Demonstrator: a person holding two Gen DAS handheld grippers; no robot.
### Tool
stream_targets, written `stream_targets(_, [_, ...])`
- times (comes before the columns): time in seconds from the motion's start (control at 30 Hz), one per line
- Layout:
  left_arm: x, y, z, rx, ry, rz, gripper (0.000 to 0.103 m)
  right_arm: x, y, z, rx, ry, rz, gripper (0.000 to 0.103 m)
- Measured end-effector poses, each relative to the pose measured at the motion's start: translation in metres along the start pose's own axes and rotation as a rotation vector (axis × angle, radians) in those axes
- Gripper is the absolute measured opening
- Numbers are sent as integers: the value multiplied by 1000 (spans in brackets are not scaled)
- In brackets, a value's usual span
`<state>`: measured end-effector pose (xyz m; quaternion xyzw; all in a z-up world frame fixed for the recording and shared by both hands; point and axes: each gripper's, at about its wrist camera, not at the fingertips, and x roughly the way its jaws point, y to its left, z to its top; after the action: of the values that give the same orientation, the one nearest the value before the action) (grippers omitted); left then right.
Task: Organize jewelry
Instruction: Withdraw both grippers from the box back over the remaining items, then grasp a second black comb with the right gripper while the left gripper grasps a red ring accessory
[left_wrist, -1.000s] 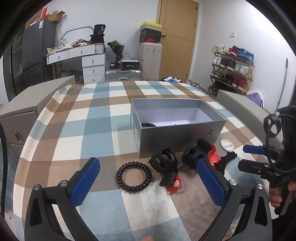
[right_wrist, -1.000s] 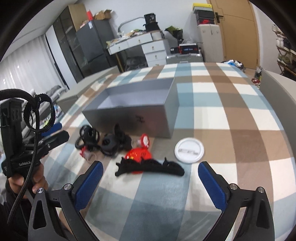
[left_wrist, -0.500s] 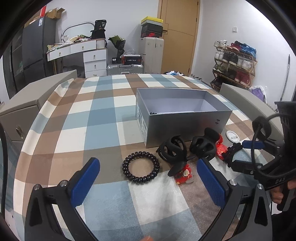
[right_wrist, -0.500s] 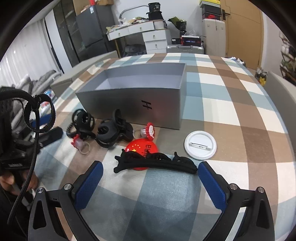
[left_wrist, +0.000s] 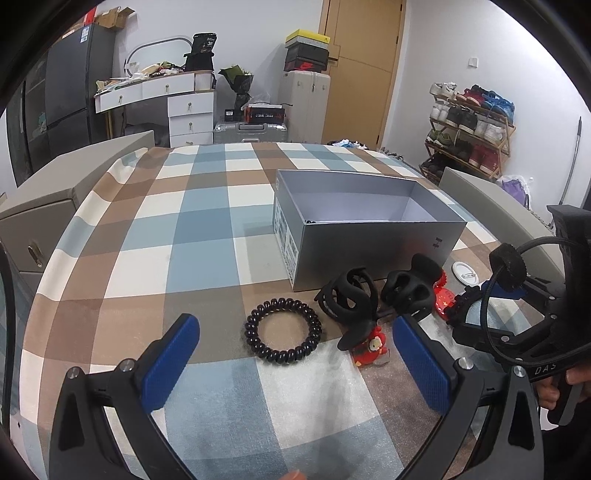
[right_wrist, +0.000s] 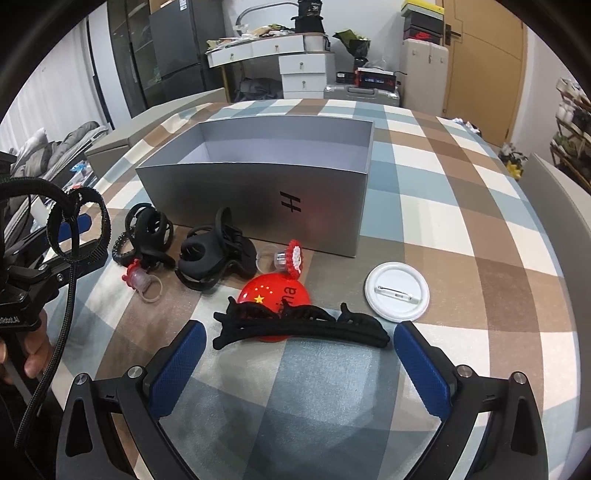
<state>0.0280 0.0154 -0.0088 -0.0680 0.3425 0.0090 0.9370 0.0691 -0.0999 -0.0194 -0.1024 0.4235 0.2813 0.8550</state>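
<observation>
A black coil hair tie (left_wrist: 283, 330) lies on the checked cloth between the open fingers of my left gripper (left_wrist: 293, 322). To its right are two black claw clips (left_wrist: 347, 295) (left_wrist: 406, 291) and a small red ring (left_wrist: 371, 345). My right gripper (right_wrist: 300, 328) is open, with a long black hair clip (right_wrist: 303, 326) lying between its fingertips, partly over a red badge (right_wrist: 275, 295). A white pin badge (right_wrist: 397, 291) and a red-and-white flower ring (right_wrist: 290, 256) lie nearby. The open grey box (right_wrist: 258, 199) stands behind them.
The checked cloth (left_wrist: 147, 258) runs on to the left and behind the box. A person's hand (right_wrist: 33, 354) holds the left gripper's handle (right_wrist: 22, 280) at the left edge. Grey seats (left_wrist: 55, 192) flank the table. A shoe rack (left_wrist: 469, 125) and drawers (left_wrist: 190, 110) stand far back.
Both grippers have come lower and closer to the items. The long clip now lies between the right fingertips, and the hair tie sits between the left ones. Nothing on the cloth has moved.
</observation>
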Motion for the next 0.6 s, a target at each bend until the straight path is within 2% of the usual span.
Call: stream_targets(0.6, [2, 1, 0, 8, 14, -12, 102, 2, -1, 0, -2, 3, 2, 100])
